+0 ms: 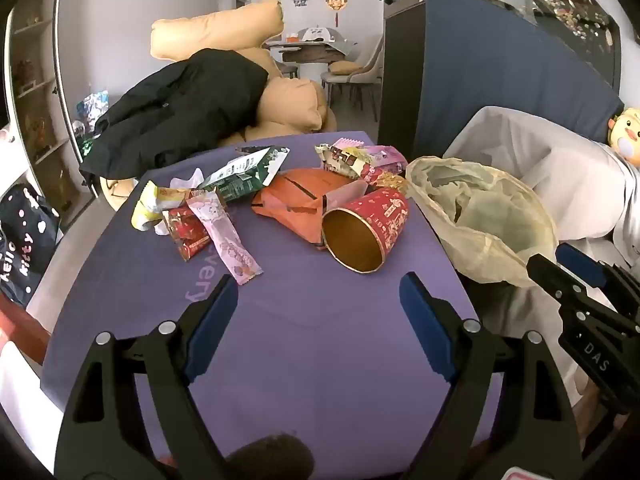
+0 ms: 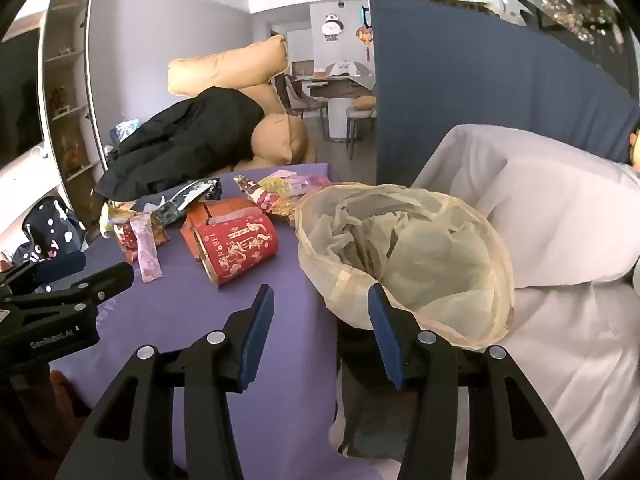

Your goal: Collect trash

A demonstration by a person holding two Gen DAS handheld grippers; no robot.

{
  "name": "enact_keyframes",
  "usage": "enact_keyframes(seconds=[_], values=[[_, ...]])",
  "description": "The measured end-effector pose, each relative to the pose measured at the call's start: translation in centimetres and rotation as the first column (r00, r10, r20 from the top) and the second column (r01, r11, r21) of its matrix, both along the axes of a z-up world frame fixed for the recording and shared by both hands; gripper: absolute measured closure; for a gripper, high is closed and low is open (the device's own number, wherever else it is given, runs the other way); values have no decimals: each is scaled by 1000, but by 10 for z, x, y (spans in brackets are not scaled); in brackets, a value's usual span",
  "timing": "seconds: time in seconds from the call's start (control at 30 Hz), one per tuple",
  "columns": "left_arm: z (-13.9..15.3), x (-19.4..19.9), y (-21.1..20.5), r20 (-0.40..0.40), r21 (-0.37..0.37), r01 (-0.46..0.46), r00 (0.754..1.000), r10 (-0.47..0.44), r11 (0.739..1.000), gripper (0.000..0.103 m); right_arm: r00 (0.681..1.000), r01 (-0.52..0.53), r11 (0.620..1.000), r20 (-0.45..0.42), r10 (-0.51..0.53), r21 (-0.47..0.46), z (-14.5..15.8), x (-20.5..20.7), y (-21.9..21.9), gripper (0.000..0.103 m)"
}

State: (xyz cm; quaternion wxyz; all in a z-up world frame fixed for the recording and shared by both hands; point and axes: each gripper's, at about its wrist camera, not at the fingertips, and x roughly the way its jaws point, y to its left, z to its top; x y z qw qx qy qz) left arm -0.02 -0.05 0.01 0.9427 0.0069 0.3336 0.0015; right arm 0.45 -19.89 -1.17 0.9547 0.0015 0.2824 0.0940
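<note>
Trash lies on a purple-covered table. A red can rests on its side against an orange box. To the left are a pink wrapper, a red packet, a yellow wrapper and a green packet. More wrappers sit at the back. A beige translucent trash bag gapes at the table's right edge. My left gripper hovers open and empty just short of the can. My right gripper is open and empty, its right finger beside the bag's near rim.
Tan cushions and a black jacket pile up behind the table. A white cushioned seat lies right of the bag, with a dark blue partition behind. A dark printed bag sits low at left beside shelves.
</note>
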Motion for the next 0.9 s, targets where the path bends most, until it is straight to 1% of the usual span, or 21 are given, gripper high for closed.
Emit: enact_keyframes(seconds=[0.07, 0.1, 0.2, 0.3, 0.33, 0.9], values=[[-1, 1, 0, -4, 0, 1, 1000, -1, 1000, 24, 1000, -2, 1000, -3, 2, -1, -1, 0, 1, 56], [0, 0, -1, 8, 12, 1, 1000, -1, 1000, 24, 1000, -5, 1000, -6, 5, 3, -1, 0, 1, 56], [-1, 0, -1, 3, 8, -3, 1000, 3, 1000, 24, 1000, -9, 1000, -17, 10, 18, -1, 2, -2, 56], [-1, -1, -1, -2, 6, -5, 1000, 5, 1000, 24, 1000, -5, 1000, -18, 6, 15, -1, 0, -4, 56], [5, 2, -5, 5, 12, -3, 1000, 3, 1000, 24, 1000, -5, 1000, -23, 5, 15, -1, 1, -2, 56], [2, 1, -1, 1, 10, 0, 1000, 0, 1000, 24, 1000, -6, 1000, -23, 6, 19, -2, 1, -4, 56]])
